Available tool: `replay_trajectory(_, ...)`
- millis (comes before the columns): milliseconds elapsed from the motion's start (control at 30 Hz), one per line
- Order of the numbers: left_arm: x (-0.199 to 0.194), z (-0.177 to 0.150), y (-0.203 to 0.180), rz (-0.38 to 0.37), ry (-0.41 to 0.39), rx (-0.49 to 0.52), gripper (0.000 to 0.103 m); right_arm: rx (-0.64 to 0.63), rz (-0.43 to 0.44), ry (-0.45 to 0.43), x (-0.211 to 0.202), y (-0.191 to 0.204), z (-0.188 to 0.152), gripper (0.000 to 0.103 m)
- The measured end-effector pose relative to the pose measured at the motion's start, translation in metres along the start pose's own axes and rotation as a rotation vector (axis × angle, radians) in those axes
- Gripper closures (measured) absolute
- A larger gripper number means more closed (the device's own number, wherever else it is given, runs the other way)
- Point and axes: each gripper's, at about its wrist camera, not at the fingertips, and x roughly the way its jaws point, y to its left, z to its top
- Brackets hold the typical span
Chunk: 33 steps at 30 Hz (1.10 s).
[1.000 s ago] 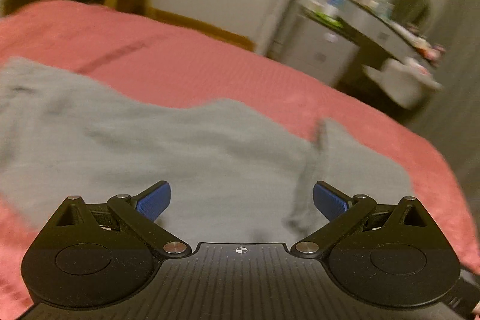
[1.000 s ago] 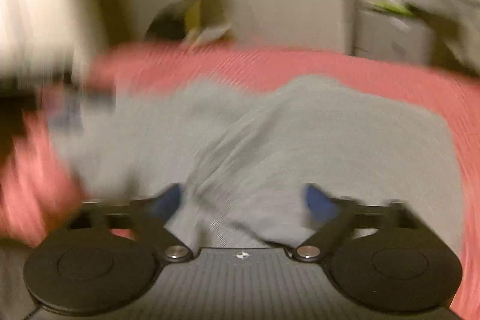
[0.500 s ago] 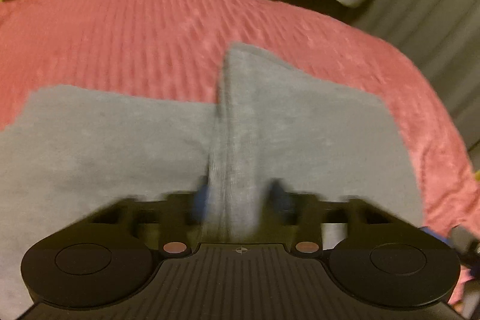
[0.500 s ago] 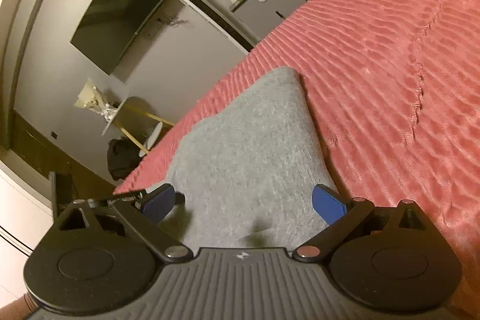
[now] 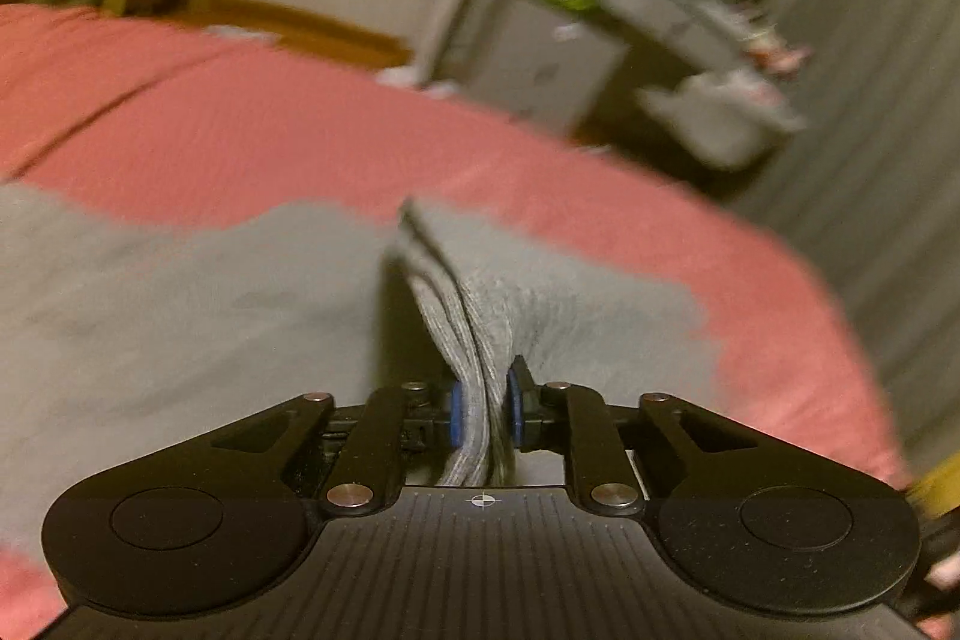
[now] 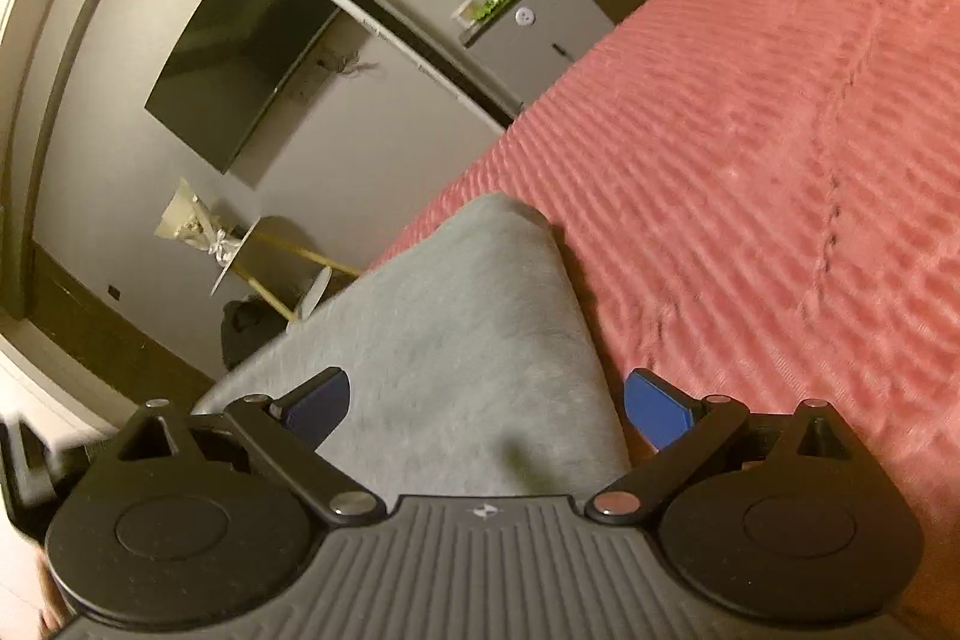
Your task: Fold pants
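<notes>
Because a fold needs one edge lifted, the left gripper (image 5: 483, 412) is squeezed tight on a bunched ridge of the gray pants (image 5: 180, 316). Its two blue pads (image 5: 456, 415) press the cloth from both sides, and several layers stand up between them like a little tent. From that pinch the ridge runs straight away from the gripper, toward the far side of the bed. On each side of it the gray cloth spreads out flat, more of it on the left than on the right.

While that one holds, the right gripper (image 6: 486, 409) has its jaws spread wide apart and holds nothing. It hangs low over another part of the pants (image 6: 456, 340), with one blue pad (image 6: 315, 406) over the gray cloth and the other just past the cloth's edge, over the blanket. My guess is that it is lining up to grab this part next, so both grippers can lift and lay the cloth over together.

In the right wrist view the gray cloth gets narrow and ends in a rounded tip that points away from the gripper, toward the wall. So the long way of the pants seems to run from the gripper out to that tip. I cannot tell if the tip is a leg end or a folded corner.

All of the pants lie on the pink ribbed blanket (image 6: 780, 160) on the bed, near its edge.
</notes>
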Motion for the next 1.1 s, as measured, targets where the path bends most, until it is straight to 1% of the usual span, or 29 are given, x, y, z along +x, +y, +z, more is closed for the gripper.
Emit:
replay_trajectory(33,0.009,-0.012,0.010,0.076,0.033,0.014,0.074,-0.003,-0.003,0.012,0.003,0.002,-0.002,0.004)
replay_trajectory(67,0.015,-0.021,0.020,0.134,0.061,0.003,0.075,-0.011,-0.007,0.028,0.006,0.004,-0.005,0.004)
replay_trajectory(100,0.020,-0.027,0.030,0.160,0.085,-0.033,0.073,-0.020,-0.013,0.048,0.010,0.007,-0.008,0.004)
replay_trajectory(133,0.019,-0.030,0.039,0.126,0.089,-0.076,0.069,-0.029,-0.016,0.065,0.013,0.010,-0.012,0.004)
replay_trajectory(200,0.012,-0.028,0.045,0.085,0.040,-0.147,0.060,-0.053,-0.021,0.097,0.019,0.016,-0.019,0.004)
replay_trajectory(233,0.009,-0.023,0.044,0.072,0.021,-0.147,0.050,-0.071,-0.031,0.098,0.020,0.019,-0.021,0.004)
replay_trajectory(267,0.006,-0.019,0.043,0.062,0.007,-0.137,0.042,-0.097,-0.040,0.094,0.020,0.023,-0.023,0.004)
replay_trajectory(333,0.016,-0.004,0.030,0.058,-0.001,-0.087,0.038,-0.113,-0.054,0.076,0.018,0.027,-0.024,0.004)
replay_trajectory(367,0.023,0.003,0.022,0.074,0.002,-0.047,0.038,-0.106,-0.045,0.062,0.016,0.028,-0.024,0.005)
replay_trajectory(400,0.030,0.009,0.018,0.088,-0.001,-0.014,0.038,-0.105,-0.037,0.047,0.014,0.028,-0.023,0.008)
replay_trajectory(433,0.038,0.016,0.013,0.098,-0.005,0.016,0.034,-0.114,-0.027,0.030,0.012,0.030,-0.023,0.016)
replay_trajectory(467,0.049,0.024,0.010,0.102,-0.001,0.031,0.027,-0.133,-0.017,0.021,0.011,0.031,-0.023,0.020)
replay_trajectory(500,0.061,0.027,0.011,0.089,0.006,0.030,0.026,-0.151,-0.012,0.028,0.012,0.032,-0.023,0.027)
replay_trajectory(533,0.074,0.032,0.014,0.060,0.024,0.014,0.025,-0.162,-0.013,0.036,0.014,0.030,-0.023,0.033)
replay_trajectory(600,0.099,0.044,0.020,0.017,0.098,-0.055,0.026,-0.154,-0.030,0.062,0.020,0.024,-0.025,0.034)
replay_trajectory(633,0.110,0.047,0.022,-0.012,0.125,-0.096,0.031,-0.138,-0.036,0.074,0.024,0.020,-0.025,0.034)
replay_trajectory(667,0.113,0.050,0.024,-0.031,0.118,-0.130,0.058,-0.122,-0.036,0.080,0.026,0.017,-0.025,0.034)
replay_trajectory(700,0.110,0.051,0.023,-0.050,0.082,-0.154,0.076,-0.109,-0.028,0.082,0.027,0.014,-0.023,0.034)
replay_trajectory(733,0.103,0.052,0.021,-0.099,0.041,-0.165,0.078,-0.102,-0.016,0.079,0.027,0.012,-0.022,0.034)
replay_trajectory(767,0.091,0.053,0.016,-0.113,-0.031,-0.159,0.078,-0.100,-0.007,0.071,0.027,0.011,-0.020,0.034)
replay_trajectory(833,0.070,0.050,0.002,-0.108,-0.142,-0.054,0.078,-0.099,0.013,0.051,0.025,0.008,-0.017,0.034)
replay_trajectory(867,0.061,0.047,-0.005,-0.084,-0.181,0.014,0.077,-0.094,0.021,0.043,0.024,0.006,-0.015,0.034)
replay_trajectory(900,0.056,0.044,-0.011,-0.035,-0.210,0.072,0.075,-0.085,0.025,0.036,0.024,0.005,-0.014,0.034)
replay_trajectory(933,0.056,0.043,-0.015,0.055,-0.223,0.121,0.067,-0.076,0.032,0.034,0.024,0.004,-0.013,0.034)
replay_trajectory(967,0.062,0.043,-0.017,0.173,-0.202,0.160,0.061,-0.062,0.038,0.035,0.024,0.003,-0.012,0.034)
replay_trajectory(1000,0.067,0.043,-0.017,0.250,-0.169,0.175,0.058,-0.049,0.035,0.039,0.025,0.002,-0.012,0.034)
replay_trajectory(1033,0.070,0.042,-0.013,0.303,-0.138,0.172,0.056,-0.042,0.024,0.042,0.025,0.001,-0.011,0.034)
replay_trajectory(1067,0.070,0.038,-0.009,0.311,-0.111,0.160,0.055,-0.041,0.014,0.043,0.024,0.001,-0.011,0.034)
replay_trajectory(1100,0.064,0.033,-0.005,0.275,-0.094,0.149,0.052,-0.036,0.007,0.042,0.022,0.002,-0.011,0.033)
